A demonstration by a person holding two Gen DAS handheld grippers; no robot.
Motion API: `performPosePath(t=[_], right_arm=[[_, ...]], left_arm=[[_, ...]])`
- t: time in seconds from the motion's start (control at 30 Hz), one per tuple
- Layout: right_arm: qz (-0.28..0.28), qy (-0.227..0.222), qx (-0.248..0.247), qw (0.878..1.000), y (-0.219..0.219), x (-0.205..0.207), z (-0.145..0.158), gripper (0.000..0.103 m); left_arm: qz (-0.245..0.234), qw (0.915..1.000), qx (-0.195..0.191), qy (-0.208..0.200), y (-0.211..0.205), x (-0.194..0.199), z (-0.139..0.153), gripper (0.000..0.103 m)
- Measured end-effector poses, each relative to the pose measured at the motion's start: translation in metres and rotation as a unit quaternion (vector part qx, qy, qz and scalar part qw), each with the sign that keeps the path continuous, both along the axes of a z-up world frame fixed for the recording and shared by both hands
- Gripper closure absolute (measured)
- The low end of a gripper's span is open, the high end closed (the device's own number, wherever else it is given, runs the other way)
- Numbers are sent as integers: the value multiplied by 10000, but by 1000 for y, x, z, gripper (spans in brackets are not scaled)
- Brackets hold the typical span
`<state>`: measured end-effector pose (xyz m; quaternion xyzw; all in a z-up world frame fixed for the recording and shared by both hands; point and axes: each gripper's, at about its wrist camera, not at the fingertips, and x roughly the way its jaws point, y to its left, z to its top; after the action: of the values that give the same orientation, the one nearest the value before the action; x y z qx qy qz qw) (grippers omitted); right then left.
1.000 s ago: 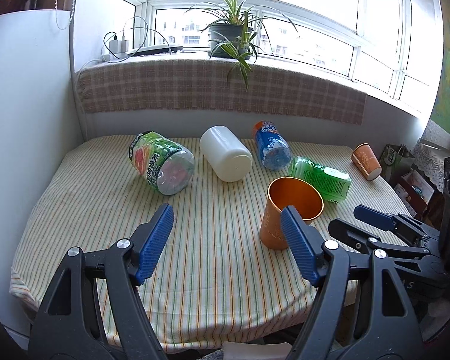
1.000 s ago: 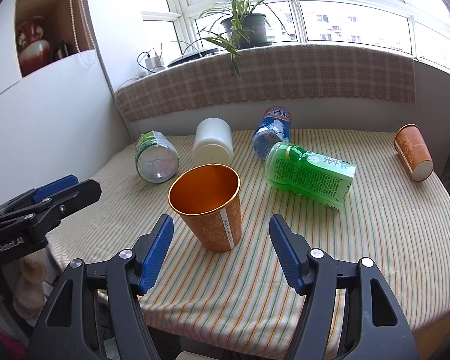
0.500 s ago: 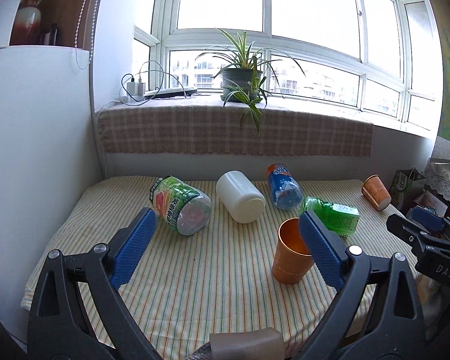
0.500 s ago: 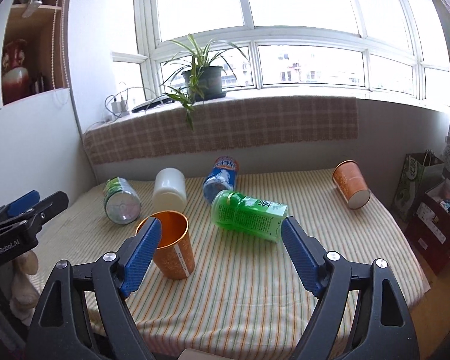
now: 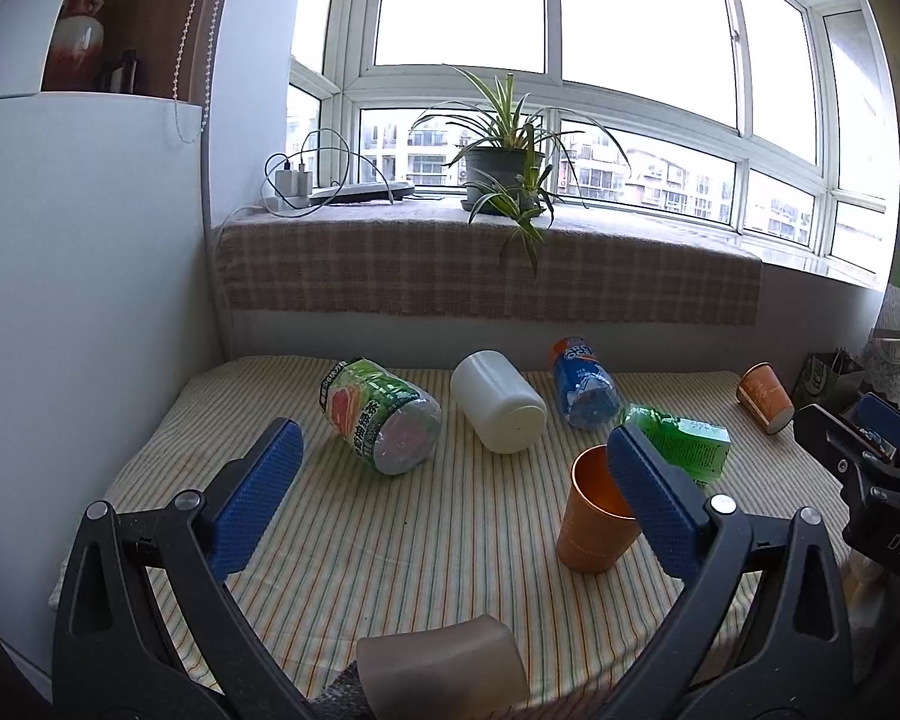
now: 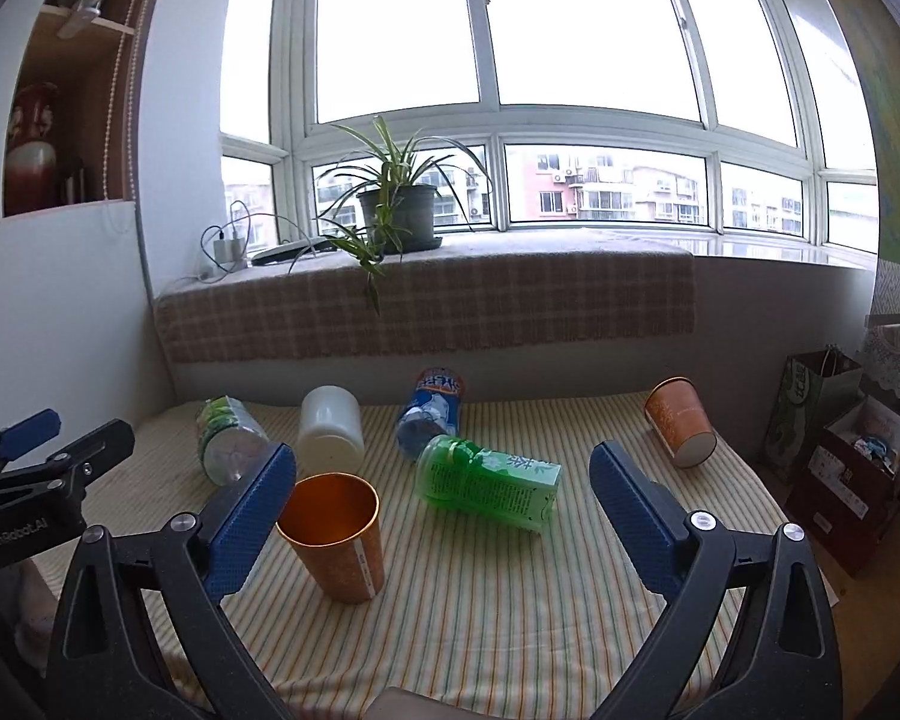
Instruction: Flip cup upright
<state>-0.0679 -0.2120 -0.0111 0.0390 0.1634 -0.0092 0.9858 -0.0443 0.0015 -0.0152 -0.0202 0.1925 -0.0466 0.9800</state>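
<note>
Right wrist view is showing the orange cup (image 6: pixel 336 534) standing upright, mouth up, on the striped tablecloth (image 6: pixel 510 600), near the front left of the table, while the right gripper (image 6: pixel 441 516) is hanging above the near edge with its jaws spread wide and nothing between them. Its left blue pad is overlapping the cup's rim in this view, though contact cannot be judged. The left gripper (image 5: pixel 450 498) is likewise gaping wide and carrying nothing. A second orange cup (image 6: pixel 681 429) is lying on its side at the far right, so the job is arguably looking only partly finished. The risk is sitting with the standing cup: it is looking light and tall, and a careless sideways sweep of either tool could be tipping it back over or nudging it into the green bottle (image 6: pixel 489 483) lying just behind it.
</note>
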Motion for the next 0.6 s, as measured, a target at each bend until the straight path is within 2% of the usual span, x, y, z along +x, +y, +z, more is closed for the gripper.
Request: performPosePath(t=[0.6], right_arm=[[-48,150,62,9999,-2,4,-6,5]], left_arm=[[3,10000,0,78,1,2,-2,0]])
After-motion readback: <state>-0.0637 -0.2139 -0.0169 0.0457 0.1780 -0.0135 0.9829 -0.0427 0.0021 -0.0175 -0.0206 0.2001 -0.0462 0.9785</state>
